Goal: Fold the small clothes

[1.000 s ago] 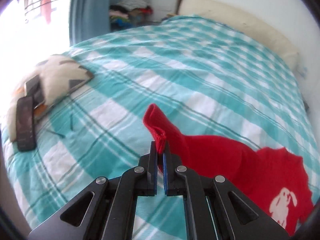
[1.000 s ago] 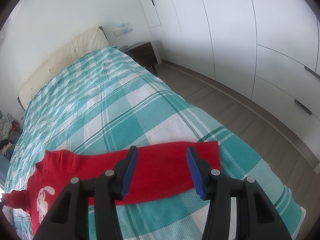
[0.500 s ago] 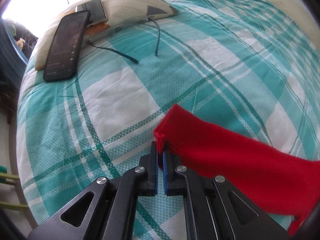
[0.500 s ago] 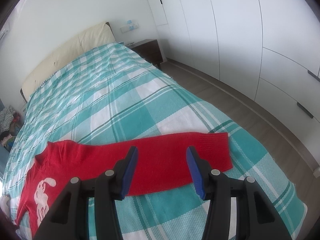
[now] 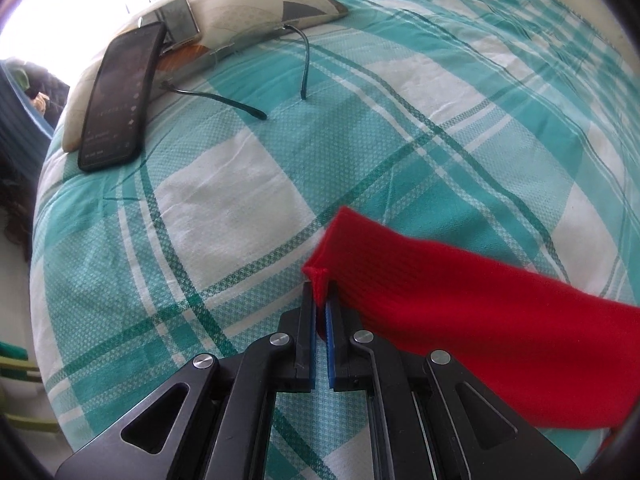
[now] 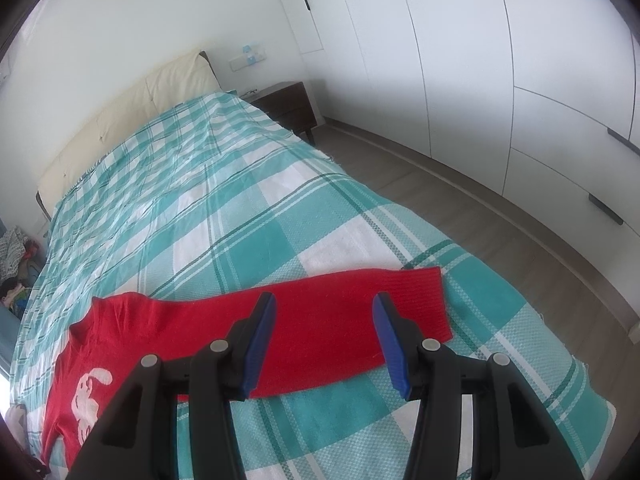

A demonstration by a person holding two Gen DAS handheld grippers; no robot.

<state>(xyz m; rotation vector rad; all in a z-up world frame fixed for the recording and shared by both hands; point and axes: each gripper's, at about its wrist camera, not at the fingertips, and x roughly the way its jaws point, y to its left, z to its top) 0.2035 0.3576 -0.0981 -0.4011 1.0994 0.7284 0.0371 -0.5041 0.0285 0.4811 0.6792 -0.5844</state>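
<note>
The left tool [image 5: 320, 300] is clamped on the cuff corner of a red knit sweater [image 5: 460, 312] — its blue-lined jaws pinch a small upright fold of the ribbed edge, and the sleeve runs away to the right over the bed [image 5: 240, 208]. The bed's cover is a woven teal-and-white check. Beyond the sweater lie a thin dark cable [image 5: 224, 98], a glossy black phone [image 5: 118, 96] and a flat cream cushion [image 5: 256, 8]. The right tool [image 6: 324, 320] hangs with jaws apart above the sweater's other sleeve [image 6: 344, 320] — flat on the bed, ribbed cuff squared off, a white rabbit motif [image 6: 90, 400] on the chest.
</note>
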